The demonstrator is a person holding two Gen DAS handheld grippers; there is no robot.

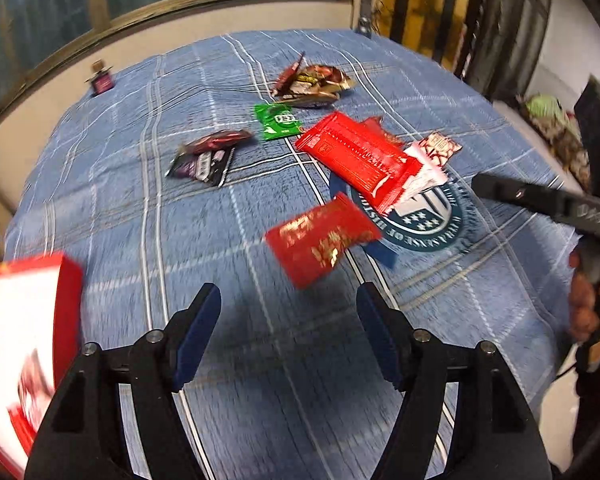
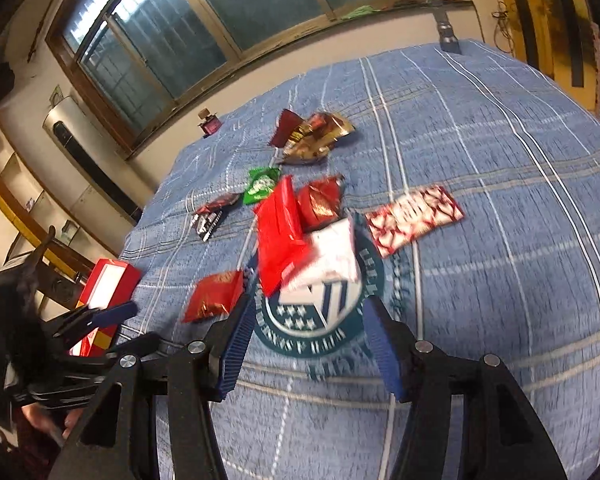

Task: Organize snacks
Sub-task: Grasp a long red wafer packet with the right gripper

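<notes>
Both grippers, left gripper point(image 1: 289, 308) and right gripper point(image 2: 306, 322), hang released and empty over the blue bed point(image 1: 140, 220). Snack packets point(image 1: 360, 158) lie scattered toward twelve o'clock; red box point(image 1: 24, 340) waits at nine. Judging by this, sorting has barely begun.

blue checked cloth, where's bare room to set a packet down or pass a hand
Free: the right side of the blue checked cloth, beyond the white-and-red patterned packet; and the near strip below the round emblem. Crowded: the middle, where the long red packet, green packet and others lie close.
</notes>
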